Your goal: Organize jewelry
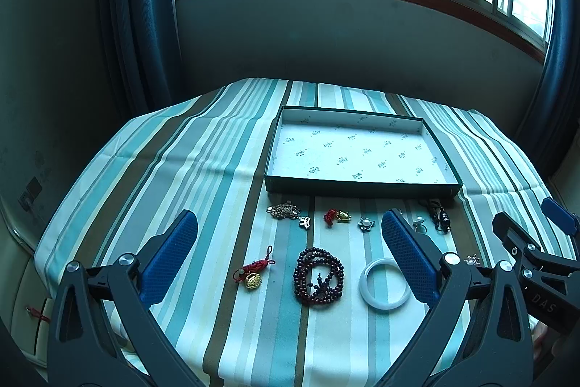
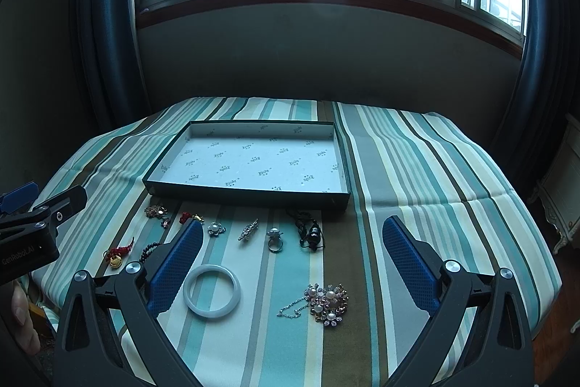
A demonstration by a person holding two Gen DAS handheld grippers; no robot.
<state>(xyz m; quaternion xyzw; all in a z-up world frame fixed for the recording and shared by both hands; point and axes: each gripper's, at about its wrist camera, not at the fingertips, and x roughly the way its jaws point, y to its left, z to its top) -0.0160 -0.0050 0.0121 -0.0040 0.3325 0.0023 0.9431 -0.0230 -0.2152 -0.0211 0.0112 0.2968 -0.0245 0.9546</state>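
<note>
Your left gripper [image 1: 290,243] hung above the near part of the striped cloth [image 1: 203,169] with its blue fingers spread wide and nothing between them; your right gripper [image 2: 293,249] was held the same way, fingers far apart and empty, and its tip showed at the right edge of the left view.

The shallow green box [image 1: 362,185] with its white printed lining sat on the cloth beyond the jewelry, with nothing inside it; all the pieces lay on the cloth in front of its near wall.

In the row just before the box you had, from left to right, a gold-toned chain [image 1: 286,210], a small red-and-gold charm [image 1: 337,216], a pearl flower pin [image 1: 366,223], a silver brooch [image 2: 248,229], a ring [image 2: 275,238] and a black corded pendant [image 2: 311,234]; they lay apart from one another.

Nearer to you lay a red knot with a gold charm [image 1: 252,272], a coil of dark red beads [image 1: 319,276] and a white bangle [image 2: 212,291]; the bangle lay flat just beside the right gripper's left finger in the right view, though you could not tell whether they touched.

A large pearl-and-crystal brooch [image 2: 328,303] with a thin chain trailing to its left lay between the right gripper's fingers, on the cloth below them.
</note>
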